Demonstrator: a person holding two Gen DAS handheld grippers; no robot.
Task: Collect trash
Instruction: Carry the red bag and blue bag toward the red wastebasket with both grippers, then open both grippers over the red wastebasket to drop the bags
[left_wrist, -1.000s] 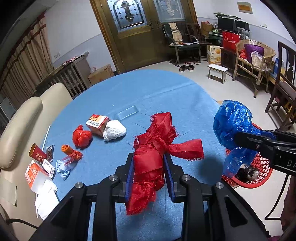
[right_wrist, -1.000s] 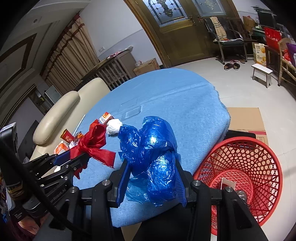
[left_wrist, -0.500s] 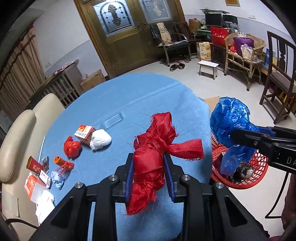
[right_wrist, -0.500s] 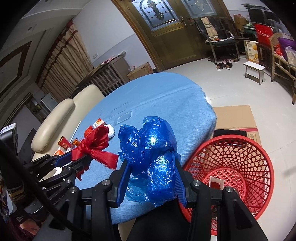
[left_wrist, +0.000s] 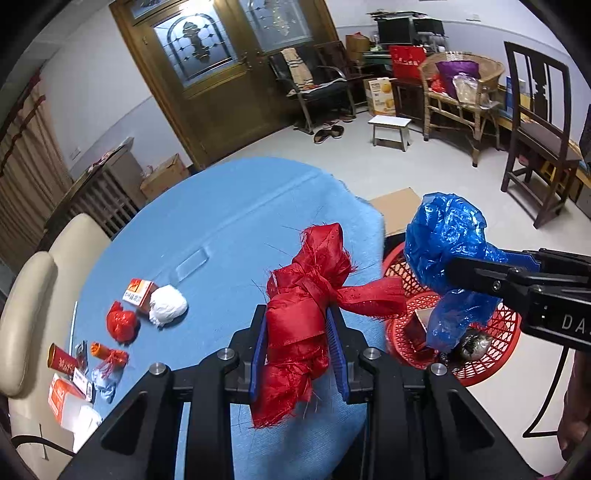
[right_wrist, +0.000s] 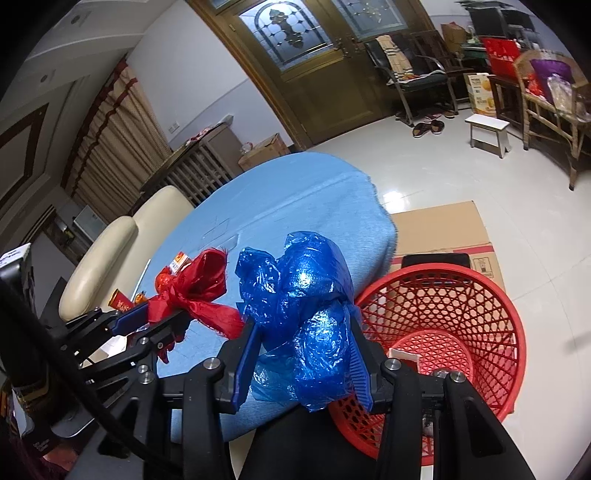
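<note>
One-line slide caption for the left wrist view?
Left tool grips a knotted red ribbon bundle above the blue table while the right tool's blue plastic bag hangs over the red basket.

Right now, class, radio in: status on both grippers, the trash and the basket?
Left gripper shut on red ribbon bundle. Right gripper shut on blue plastic bag. Red basket beside table, nothing blocking it. More litter on blue tablecloth.

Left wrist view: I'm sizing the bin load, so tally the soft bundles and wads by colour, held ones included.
Red: 2, the ribbon bundle in the left claw and the crumpled ball on the table
Blue: 1, the bag in the right claw
White: 1, the wad
Pale blue: 1, the small wad
Orange with red fringe: 1, the fringed piece
Total: 6
</note>
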